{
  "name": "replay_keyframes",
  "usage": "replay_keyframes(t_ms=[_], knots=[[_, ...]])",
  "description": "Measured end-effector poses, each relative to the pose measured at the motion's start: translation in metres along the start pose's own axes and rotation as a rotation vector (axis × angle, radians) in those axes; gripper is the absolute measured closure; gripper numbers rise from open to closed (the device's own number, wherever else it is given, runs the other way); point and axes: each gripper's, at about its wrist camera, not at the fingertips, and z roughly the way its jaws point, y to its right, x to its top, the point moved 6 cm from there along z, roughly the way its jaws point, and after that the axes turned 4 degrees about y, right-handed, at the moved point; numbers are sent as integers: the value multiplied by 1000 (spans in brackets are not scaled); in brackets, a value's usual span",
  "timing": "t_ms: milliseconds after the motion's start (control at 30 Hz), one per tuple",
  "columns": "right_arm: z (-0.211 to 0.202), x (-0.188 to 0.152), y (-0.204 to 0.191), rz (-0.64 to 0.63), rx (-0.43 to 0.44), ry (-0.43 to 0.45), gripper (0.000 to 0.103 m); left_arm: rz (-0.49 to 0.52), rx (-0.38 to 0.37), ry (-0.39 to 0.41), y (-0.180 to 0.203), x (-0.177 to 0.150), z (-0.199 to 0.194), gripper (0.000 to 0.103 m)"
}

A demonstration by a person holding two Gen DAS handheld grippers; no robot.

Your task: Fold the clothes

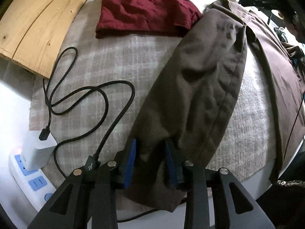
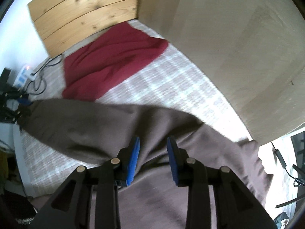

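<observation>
Left wrist view: the left claw (image 1: pixel 151 162) has its two blue-padded fingers (image 1: pixel 130 164) spread a little, with the end of a brown garment (image 1: pixel 198 95) bunched between them. The fabric touches both pads, so the claw appears to be pinching it, though the jaws are not fully closed. From there the brown garment runs away across a pale checked blanket (image 1: pixel 106 61) covering the counter, toward its far right corner, where more of the same cloth spreads wide. A folded red garment (image 1: pixel 146 9) lies flat at the far edge of the counter, just touching the brown one. A black cable (image 1: pixel 106 99) loops over the blanket near the left edge and plugs into a white charger (image 1: pixel 36 150) seated in a power strip (image 1: pixel 32 183) at the near left corner. A wooden board (image 1: pixel 38 26) stands beyond the left edge.

Right wrist view, blurred: the right claw (image 2: pixel 153 160) hovers over the wide part of the brown garment (image 2: pixel 106 126), fingers (image 2: pixel 133 160) spread apart with cloth lying beneath them; whether it grips any cloth cannot be told. The red garment (image 2: pixel 112 61) lies ahead near the far edge, beside a tall pale panel (image 2: pixel 238 47).
</observation>
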Motion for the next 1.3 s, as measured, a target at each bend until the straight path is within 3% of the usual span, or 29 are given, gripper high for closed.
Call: replay_keyframes(t_ms=[33,167,233,367,467,533,567,600,800,1033,1100,1167,1300], knots=[[6,3,5,-5,-3,-10,65,12,1,3,1,0,-1,100],[30,14,25,-25,-16,-51,60,-49,-46,33,-9,4,-20,100],[41,20,35,-35,-23,-71,58,-45,-13,61,-17,15,-35,100],[69,24,41,-83,0,-135,44,-26,66,117,-35,39,-65,100],[85,22,31,-150,15,-153,45,-13,126,159,-48,57,-88,100],[86,23,26,-171,22,-128,53,-1,154,173,-55,68,-97,100],[84,24,25,-150,47,-126,83,6,159,170,-56,72,-95,100],[83,25,24,-130,67,-124,99,14,164,167,-58,76,-94,100],[64,34,37,-47,-65,-50,101,21,126,244,-54,91,-128,100],[47,34,53,66,-188,26,101,58,148,278,-60,114,-150,100],[45,25,57,111,-168,-3,100,56,137,272,-60,116,-148,100],[27,19,60,195,-128,21,99,73,125,265,-53,113,-145,100],[-11,0,48,250,-70,18,99,114,91,263,-29,109,-144,100]])
